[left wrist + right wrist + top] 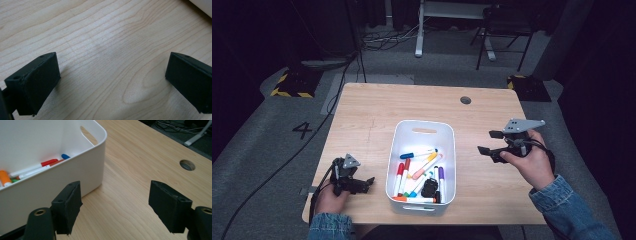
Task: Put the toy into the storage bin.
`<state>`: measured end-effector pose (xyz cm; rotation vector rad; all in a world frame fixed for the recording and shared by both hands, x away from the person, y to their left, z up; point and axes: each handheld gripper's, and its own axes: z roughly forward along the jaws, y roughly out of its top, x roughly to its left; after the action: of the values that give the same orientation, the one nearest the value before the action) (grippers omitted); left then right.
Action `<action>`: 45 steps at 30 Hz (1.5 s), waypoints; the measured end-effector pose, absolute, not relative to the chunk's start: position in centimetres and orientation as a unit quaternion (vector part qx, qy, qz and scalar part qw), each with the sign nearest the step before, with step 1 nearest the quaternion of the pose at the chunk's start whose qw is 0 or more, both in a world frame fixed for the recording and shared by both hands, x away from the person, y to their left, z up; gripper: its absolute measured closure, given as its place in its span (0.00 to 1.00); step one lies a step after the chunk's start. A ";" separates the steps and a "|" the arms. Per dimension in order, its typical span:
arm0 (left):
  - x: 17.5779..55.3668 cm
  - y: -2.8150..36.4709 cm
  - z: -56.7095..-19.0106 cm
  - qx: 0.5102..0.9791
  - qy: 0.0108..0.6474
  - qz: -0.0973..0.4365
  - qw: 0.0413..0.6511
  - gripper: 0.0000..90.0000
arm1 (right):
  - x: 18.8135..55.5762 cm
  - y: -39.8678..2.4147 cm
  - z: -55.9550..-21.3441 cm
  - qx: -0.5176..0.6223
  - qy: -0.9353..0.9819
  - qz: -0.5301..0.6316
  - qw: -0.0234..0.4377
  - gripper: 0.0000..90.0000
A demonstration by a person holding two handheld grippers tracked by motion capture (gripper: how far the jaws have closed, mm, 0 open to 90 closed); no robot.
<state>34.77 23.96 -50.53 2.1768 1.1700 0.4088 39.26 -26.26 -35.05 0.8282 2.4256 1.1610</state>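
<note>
Left gripper (362, 185): I see it low over bare bench (377, 107), jaws spread wide, nothing between them.
Right gripper (492, 142): raised, jaws spread, empty.
White bin (424, 131): between my two grippers, apart from both.
Markers (419, 172): piled inside the bin.
Right gripper view: bin wall just beside its own left jaw; cable hole (187, 165) beyond.

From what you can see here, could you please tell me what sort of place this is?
Probably a lab or recording studio: a wooden table stands on grey carpet with hazard-striped weighted bases, trailing floor cables and a floor-marked "4".
</note>
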 end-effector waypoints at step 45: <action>34.8 24.1 -50.5 0.824 0.445 0.157 0.312 0.00 | 39.4 -35.6 -47.9 0.409 0.834 0.341 0.147 0.29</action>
<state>34.79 24.11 -50.54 2.1751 1.1748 0.4134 39.39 -35.60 -47.92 1.1773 2.3988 0.9809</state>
